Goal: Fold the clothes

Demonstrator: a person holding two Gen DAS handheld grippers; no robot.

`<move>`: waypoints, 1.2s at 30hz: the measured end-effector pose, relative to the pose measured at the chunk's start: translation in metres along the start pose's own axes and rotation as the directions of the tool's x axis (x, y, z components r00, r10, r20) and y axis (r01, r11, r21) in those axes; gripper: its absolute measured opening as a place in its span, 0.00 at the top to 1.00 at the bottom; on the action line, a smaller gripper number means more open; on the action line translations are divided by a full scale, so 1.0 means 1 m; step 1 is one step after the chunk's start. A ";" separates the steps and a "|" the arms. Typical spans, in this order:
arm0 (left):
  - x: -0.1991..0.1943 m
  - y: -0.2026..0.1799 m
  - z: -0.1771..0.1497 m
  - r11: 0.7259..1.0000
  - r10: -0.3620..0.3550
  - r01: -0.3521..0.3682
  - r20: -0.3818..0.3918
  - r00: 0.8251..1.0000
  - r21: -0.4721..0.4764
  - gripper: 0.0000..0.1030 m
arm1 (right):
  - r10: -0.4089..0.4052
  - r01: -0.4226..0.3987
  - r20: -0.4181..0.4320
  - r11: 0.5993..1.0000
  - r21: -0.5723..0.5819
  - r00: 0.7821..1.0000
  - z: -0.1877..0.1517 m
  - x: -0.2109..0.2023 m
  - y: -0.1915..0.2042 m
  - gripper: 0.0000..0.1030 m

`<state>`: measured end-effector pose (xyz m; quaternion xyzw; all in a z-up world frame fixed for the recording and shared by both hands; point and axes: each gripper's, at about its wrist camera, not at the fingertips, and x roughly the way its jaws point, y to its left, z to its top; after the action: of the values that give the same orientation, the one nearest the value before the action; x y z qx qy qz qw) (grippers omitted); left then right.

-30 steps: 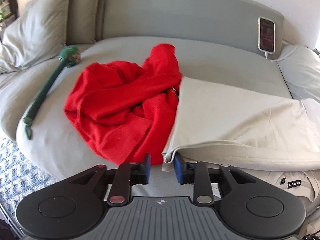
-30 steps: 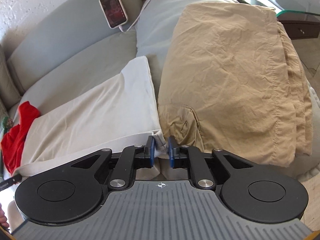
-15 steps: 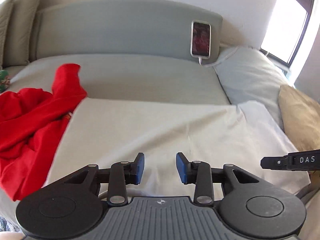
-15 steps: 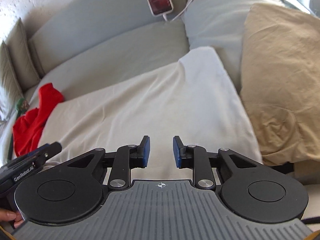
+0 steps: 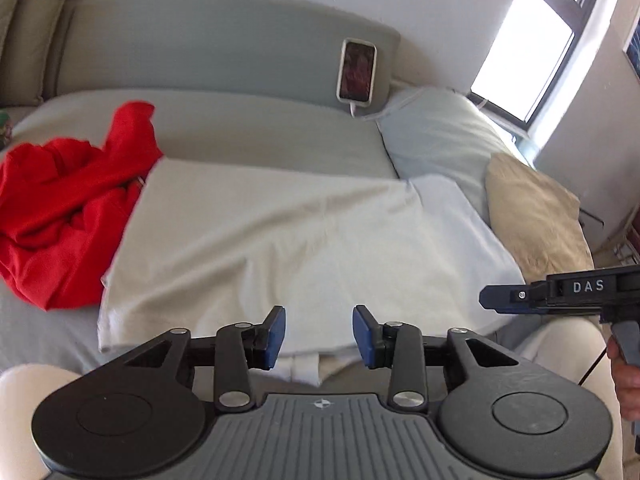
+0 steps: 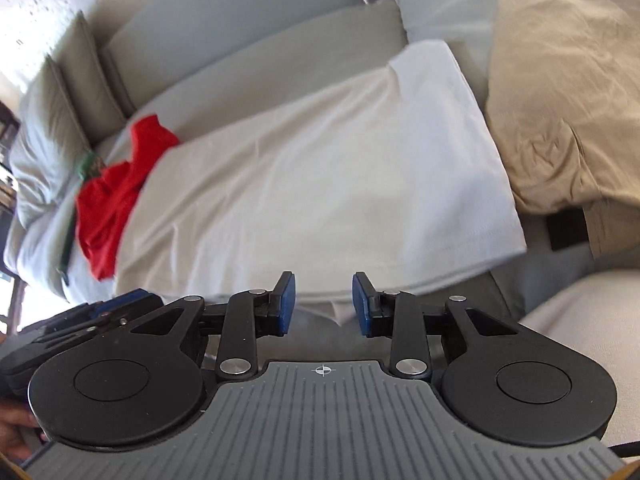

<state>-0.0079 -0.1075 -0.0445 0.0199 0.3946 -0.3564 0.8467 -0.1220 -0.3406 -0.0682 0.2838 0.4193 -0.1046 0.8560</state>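
A white garment (image 5: pixel 304 248) (image 6: pixel 320 184) lies folded flat across the grey sofa seat. My left gripper (image 5: pixel 319 336) hovers over its near edge, jaws opening, nothing between the blue pads. My right gripper (image 6: pixel 323 304) sits likewise at the near edge, jaws opening and empty; in the left wrist view it shows at the right (image 5: pixel 486 303). A crumpled red garment (image 5: pixel 68 216) (image 6: pixel 116 192) lies at the white one's left end. A tan garment (image 5: pixel 536 220) (image 6: pixel 568 92) is draped over the sofa's right end.
A phone (image 5: pixel 357 71) on a charging cable leans against the grey backrest (image 5: pixel 224 40). A pale cushion (image 5: pixel 436 136) sits at the right, more cushions (image 6: pixel 60 112) at the far left. A green toy (image 6: pixel 86 166) lies behind the red garment. A window (image 5: pixel 536 48) is at the right.
Both grippers let go of the white garment's near corners and swung toward its middle. The garment now lies flat, and both pairs of jaws stand wider apart.
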 end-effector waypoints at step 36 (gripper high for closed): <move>0.206 0.081 0.115 0.943 0.207 -0.227 -0.105 0.973 -0.244 0.83 | -0.229 0.201 0.026 0.898 0.391 0.973 0.217 0.116 -0.107 0.59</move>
<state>0.2071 -0.2041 -0.1260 -0.0315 0.4649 -0.2063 0.8604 0.0489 -0.5457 -0.0957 0.3946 0.3887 -0.2891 0.7808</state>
